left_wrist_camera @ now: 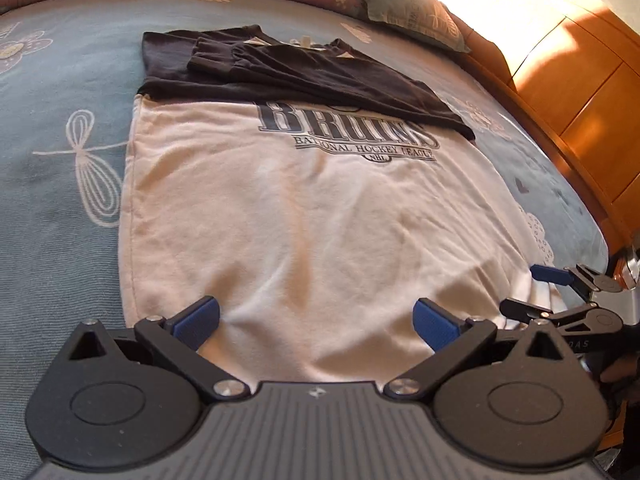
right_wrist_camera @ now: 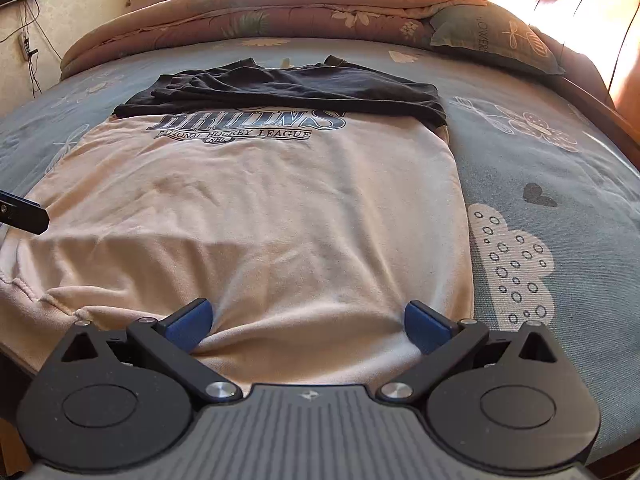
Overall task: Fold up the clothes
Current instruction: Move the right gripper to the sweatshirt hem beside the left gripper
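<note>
A cream sweatshirt (left_wrist_camera: 304,220) with a "Bruins" print lies flat on the bed, and its black sleeves (left_wrist_camera: 304,76) are folded across the chest. My left gripper (left_wrist_camera: 318,320) is open at the near hem, with cloth lying between its blue pads. In the right wrist view the same sweatshirt (right_wrist_camera: 256,216) and sleeves (right_wrist_camera: 296,88) show. My right gripper (right_wrist_camera: 308,320) is open at the hem's right part, near the sweatshirt's right edge. The right gripper (left_wrist_camera: 540,292) also appears in the left wrist view, at the hem's right corner. A black part of the left gripper (right_wrist_camera: 22,216) shows at the left edge.
The bed has a blue patterned sheet (right_wrist_camera: 560,208). A rolled floral quilt (right_wrist_camera: 280,4) and a green pillow (right_wrist_camera: 492,36) lie at the far end. A wooden headboard (left_wrist_camera: 580,80) runs along the right. A wall with cables (right_wrist_camera: 28,48) stands far left.
</note>
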`<control>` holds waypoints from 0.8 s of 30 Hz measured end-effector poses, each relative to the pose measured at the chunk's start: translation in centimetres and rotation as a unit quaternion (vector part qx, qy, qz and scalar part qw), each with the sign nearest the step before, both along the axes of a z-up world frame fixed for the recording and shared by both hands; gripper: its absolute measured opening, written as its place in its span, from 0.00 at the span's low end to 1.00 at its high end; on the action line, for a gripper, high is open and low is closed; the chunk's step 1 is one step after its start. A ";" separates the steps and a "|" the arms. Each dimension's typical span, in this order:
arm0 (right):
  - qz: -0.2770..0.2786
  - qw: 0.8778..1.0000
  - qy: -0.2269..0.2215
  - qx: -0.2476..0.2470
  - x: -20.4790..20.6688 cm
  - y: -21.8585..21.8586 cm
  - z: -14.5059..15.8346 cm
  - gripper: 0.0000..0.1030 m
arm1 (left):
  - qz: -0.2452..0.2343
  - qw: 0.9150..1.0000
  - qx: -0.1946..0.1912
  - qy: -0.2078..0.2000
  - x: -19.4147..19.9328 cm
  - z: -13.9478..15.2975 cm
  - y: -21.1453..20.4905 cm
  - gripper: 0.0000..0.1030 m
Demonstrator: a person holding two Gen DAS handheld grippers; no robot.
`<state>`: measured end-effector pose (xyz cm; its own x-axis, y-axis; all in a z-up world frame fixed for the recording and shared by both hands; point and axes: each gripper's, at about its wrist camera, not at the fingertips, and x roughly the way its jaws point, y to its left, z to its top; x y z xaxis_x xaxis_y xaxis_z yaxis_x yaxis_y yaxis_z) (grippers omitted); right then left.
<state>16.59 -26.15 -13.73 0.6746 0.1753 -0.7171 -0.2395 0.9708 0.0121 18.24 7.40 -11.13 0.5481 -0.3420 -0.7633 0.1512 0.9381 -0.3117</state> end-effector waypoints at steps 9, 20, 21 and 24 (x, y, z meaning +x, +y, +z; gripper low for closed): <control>-0.014 1.000 0.009 -0.002 -0.1 0.1 0.1 1.00 | -0.013 0.999 -0.034 -0.024 0.4 2.2 0.1 0.99; 0.008 1.000 0.013 0.004 -0.7 -0.6 0.2 1.00 | -0.035 0.999 0.010 -0.029 -1.9 0.7 -1.5 0.99; 0.017 1.000 0.020 0.015 -0.7 -0.9 0.6 1.00 | -0.045 0.998 0.023 -0.033 -2.4 1.1 -1.9 0.99; 0.042 0.997 0.035 0.052 -0.8 -1.6 1.7 1.00 | -0.103 0.992 0.047 -0.059 -4.3 2.0 -4.1 0.99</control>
<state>15.79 -27.74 -12.02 0.6038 0.3052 -0.7364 -0.3148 0.9400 0.1314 13.89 3.30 -9.13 0.5613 -0.3858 -0.7322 0.3724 0.9078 -0.1929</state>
